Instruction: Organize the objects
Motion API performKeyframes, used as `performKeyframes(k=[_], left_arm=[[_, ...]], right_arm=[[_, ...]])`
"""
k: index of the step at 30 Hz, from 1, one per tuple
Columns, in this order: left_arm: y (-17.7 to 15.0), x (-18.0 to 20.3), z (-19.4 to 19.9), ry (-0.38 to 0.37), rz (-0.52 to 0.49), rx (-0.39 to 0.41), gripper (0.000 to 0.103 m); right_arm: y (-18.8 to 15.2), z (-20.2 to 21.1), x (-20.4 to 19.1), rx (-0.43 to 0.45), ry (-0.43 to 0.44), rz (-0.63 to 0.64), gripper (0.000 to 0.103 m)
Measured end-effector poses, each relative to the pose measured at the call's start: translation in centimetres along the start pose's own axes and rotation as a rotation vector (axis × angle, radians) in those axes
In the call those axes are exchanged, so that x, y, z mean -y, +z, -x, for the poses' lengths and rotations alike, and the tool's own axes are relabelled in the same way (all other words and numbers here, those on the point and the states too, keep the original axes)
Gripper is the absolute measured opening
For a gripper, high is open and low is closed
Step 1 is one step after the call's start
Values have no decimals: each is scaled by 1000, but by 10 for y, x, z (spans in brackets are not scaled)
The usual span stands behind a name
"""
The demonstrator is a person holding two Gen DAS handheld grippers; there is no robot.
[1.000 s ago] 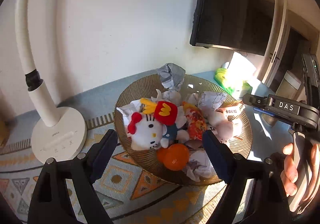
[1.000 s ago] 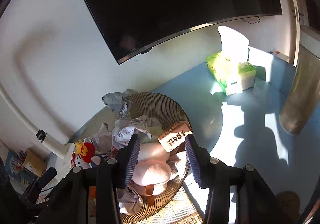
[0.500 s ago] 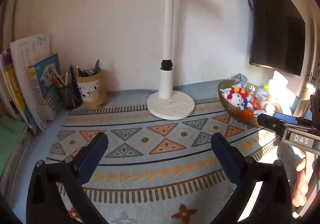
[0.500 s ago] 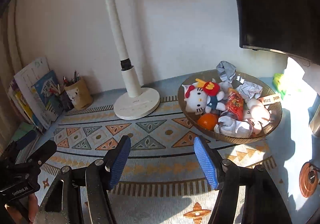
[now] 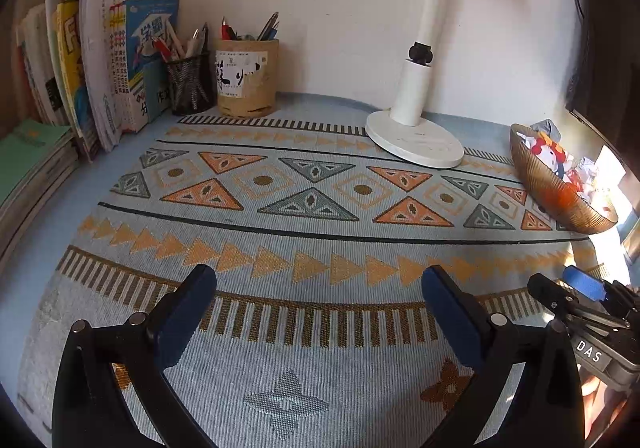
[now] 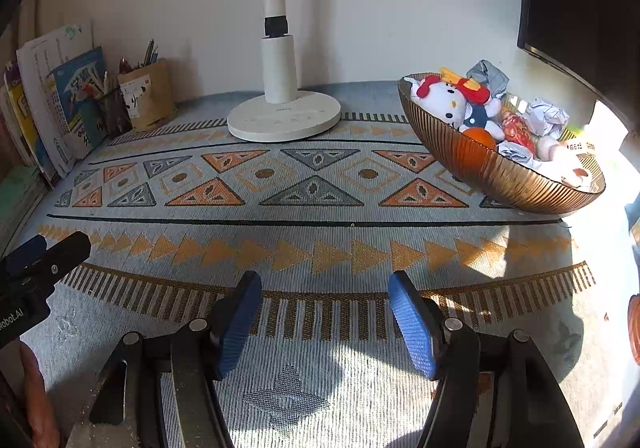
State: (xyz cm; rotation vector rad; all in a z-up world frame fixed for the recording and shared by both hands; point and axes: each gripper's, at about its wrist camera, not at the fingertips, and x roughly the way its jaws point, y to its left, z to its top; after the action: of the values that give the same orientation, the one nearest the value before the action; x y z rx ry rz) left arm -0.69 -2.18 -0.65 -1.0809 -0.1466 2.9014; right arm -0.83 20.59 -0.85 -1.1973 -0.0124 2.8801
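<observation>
Both tongs spread, empty: left gripper (image 5: 318,312), right gripper (image 6: 324,318), low over the mat's (image 6: 304,244) near edge. Toys, crumpled paper already heaped in bowl (image 6: 492,172) at right edge. Sorting done or unloading pending; can't tell.

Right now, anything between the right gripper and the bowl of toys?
Nothing visible. The right gripper is open and empty over the patterned mat; only bare mat lies between it and the bowl ahead to its right. The lamp base sits off to the left of that path.
</observation>
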Motion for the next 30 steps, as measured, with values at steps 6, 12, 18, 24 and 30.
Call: performKeyframes(k=[6, 12, 18, 24, 30], left_arm=[[0, 10, -7, 42, -57, -38, 102], [0, 10, -15, 68, -62, -78, 102], [0, 9, -16, 69, -68, -81, 102], [-1, 10, -17, 69, -79, -86, 102], [-1, 11, -17, 68, -80, -89, 102]], right_arm=[[1, -6, 1, -32, 13, -6, 64], [0, -8, 1, -51, 22, -6, 64], [-1, -11, 1, -65, 28, -11, 65], [-1, -13, 3, -78, 30, -19, 65], [-1, -16, 3, -92, 35, -17, 66]])
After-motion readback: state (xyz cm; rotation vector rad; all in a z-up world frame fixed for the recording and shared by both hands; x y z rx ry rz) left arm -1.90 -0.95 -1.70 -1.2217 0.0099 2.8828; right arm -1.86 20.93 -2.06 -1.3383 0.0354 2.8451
